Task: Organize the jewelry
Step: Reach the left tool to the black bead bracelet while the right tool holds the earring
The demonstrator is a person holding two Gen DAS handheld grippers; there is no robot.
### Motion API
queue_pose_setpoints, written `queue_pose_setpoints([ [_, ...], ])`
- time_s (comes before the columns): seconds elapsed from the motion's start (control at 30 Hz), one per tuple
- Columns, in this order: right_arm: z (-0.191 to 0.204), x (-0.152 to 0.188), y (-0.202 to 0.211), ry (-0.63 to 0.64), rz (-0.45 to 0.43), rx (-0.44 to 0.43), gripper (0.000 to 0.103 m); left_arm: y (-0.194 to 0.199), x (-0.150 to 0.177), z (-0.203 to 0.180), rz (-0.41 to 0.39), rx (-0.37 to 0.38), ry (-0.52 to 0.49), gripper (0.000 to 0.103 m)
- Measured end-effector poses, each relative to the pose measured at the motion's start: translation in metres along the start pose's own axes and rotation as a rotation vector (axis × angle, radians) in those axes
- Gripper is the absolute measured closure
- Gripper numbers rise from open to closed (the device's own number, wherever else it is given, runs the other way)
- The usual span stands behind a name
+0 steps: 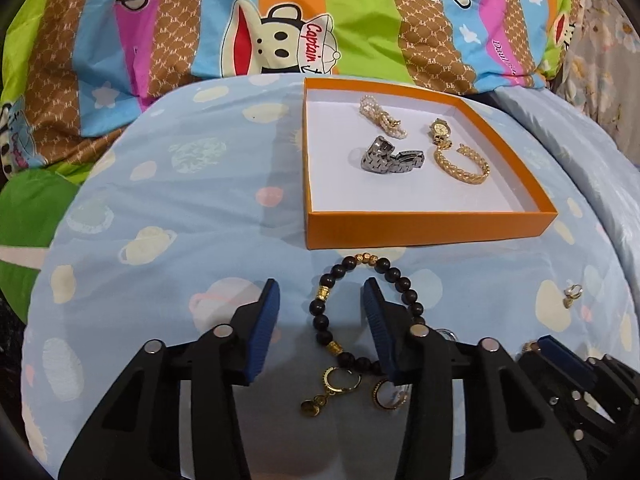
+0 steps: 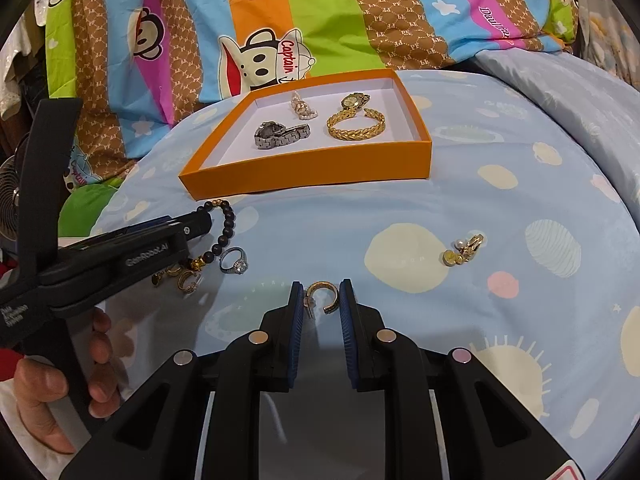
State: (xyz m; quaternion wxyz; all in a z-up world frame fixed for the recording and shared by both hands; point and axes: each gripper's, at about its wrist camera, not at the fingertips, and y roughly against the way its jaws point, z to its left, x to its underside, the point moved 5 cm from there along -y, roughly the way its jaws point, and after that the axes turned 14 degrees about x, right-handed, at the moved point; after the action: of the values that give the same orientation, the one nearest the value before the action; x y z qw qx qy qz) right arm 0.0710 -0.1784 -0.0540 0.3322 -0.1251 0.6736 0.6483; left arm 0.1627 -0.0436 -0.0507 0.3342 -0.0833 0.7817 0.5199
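A dark bead bracelet (image 1: 320,308) with gold spacers lies on the blue sheet in front of the orange box (image 1: 432,230). My left gripper (image 1: 321,284) straddles the bracelet's left side, open, its pads clear of the beads. Two gold hoop earrings (image 1: 340,380) lie just below the bracelet. In the right wrist view my right gripper (image 2: 321,286) is shut on a gold hoop earring (image 2: 322,298), which rests on the sheet. The box (image 2: 304,172) holds a silver watch (image 2: 280,136), a gold bangle (image 2: 356,126), a gold watch (image 2: 354,101) and a pearl piece (image 2: 301,109).
A silver stone ring (image 2: 234,264) lies right of the left gripper (image 2: 192,226), and a gold-and-pearl earring (image 2: 464,250) lies far right. A hand (image 2: 40,392) holds the left tool. A striped cartoon quilt (image 1: 280,20) rises behind the box.
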Motion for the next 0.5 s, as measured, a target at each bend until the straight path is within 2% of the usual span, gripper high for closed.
queue_pose_setpoints([
  [0.03,0.000,0.000,0.000,0.000,0.000,0.000,0.085,0.000,0.000,-0.002,0.000,0.000,-0.010,0.069],
  [0.17,0.000,0.000,0.000,0.000,0.000,0.000,0.085,0.000,0.002,-0.004,0.000,-0.001,-0.024,0.093],
  [0.2,0.000,0.000,0.000,0.000,0.000,0.000,0.085,0.001,0.002,-0.004,0.000,0.003,-0.024,0.095],
  [0.5,0.000,-0.003,0.008,-0.008,-0.019,-0.007,0.085,0.013,0.007,-0.012,-0.006,0.040,-0.029,0.096],
])
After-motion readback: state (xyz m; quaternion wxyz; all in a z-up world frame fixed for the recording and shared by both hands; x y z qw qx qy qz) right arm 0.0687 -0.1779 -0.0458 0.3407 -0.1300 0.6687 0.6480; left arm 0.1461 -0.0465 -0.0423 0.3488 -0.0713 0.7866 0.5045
